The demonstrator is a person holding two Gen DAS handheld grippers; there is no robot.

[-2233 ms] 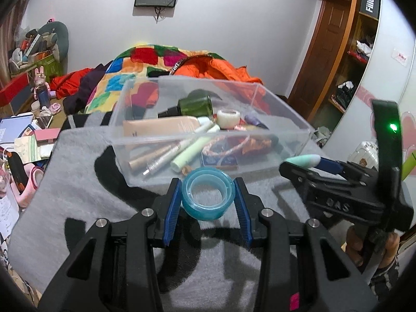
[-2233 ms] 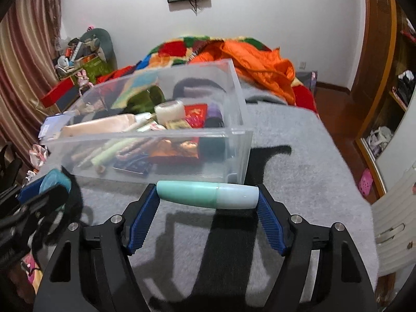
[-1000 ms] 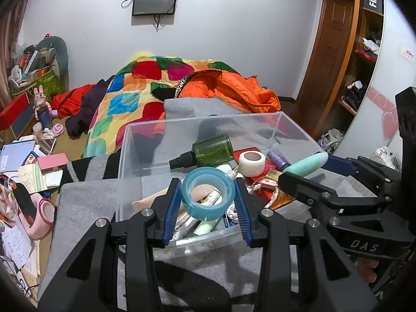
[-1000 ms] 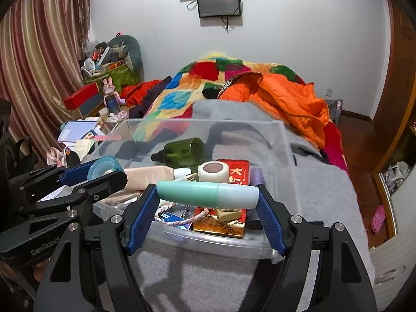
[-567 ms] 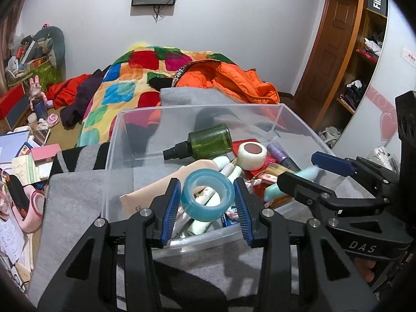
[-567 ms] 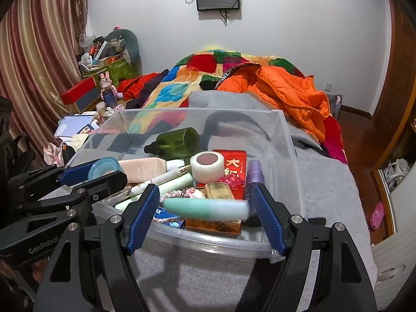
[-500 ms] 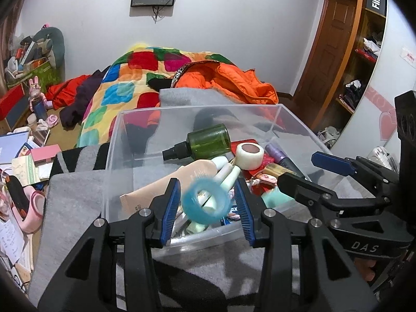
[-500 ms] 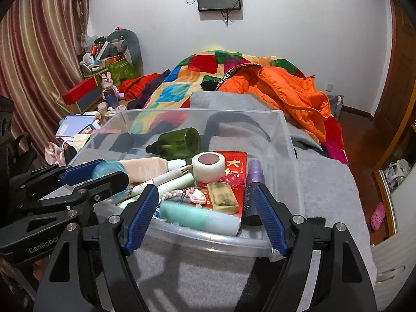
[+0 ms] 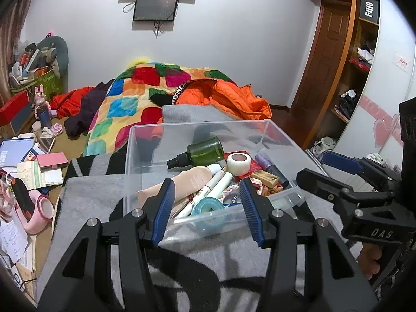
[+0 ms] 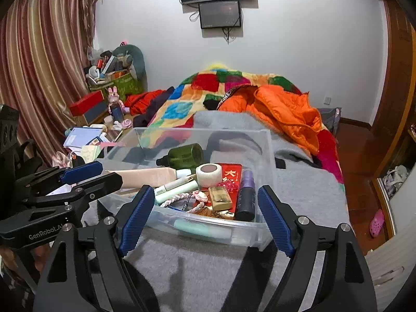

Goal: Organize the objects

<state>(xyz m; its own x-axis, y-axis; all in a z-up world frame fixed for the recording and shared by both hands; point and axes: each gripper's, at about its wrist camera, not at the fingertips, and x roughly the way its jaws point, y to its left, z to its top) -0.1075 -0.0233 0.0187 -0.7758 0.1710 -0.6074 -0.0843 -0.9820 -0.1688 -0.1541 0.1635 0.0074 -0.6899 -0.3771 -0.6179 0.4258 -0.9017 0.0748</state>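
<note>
Both grippers have just released. The left gripper [image 9: 206,208] stands wide and empty; its tape [image 9: 208,206] now lies in the bin [image 9: 275,132]. The right gripper [image 10: 206,218] is likewise wide; its tube [image 10: 200,227] rests against the bin's near wall. Judgement: both items stowed.

Past my work I see a patchwork quilt [image 9: 145,91] with an orange jacket [image 10: 283,111] on it, a wall screen [image 10: 219,14], striped curtains [image 10: 39,65], and a pink slipper [image 10: 377,223] on the floor.
</note>
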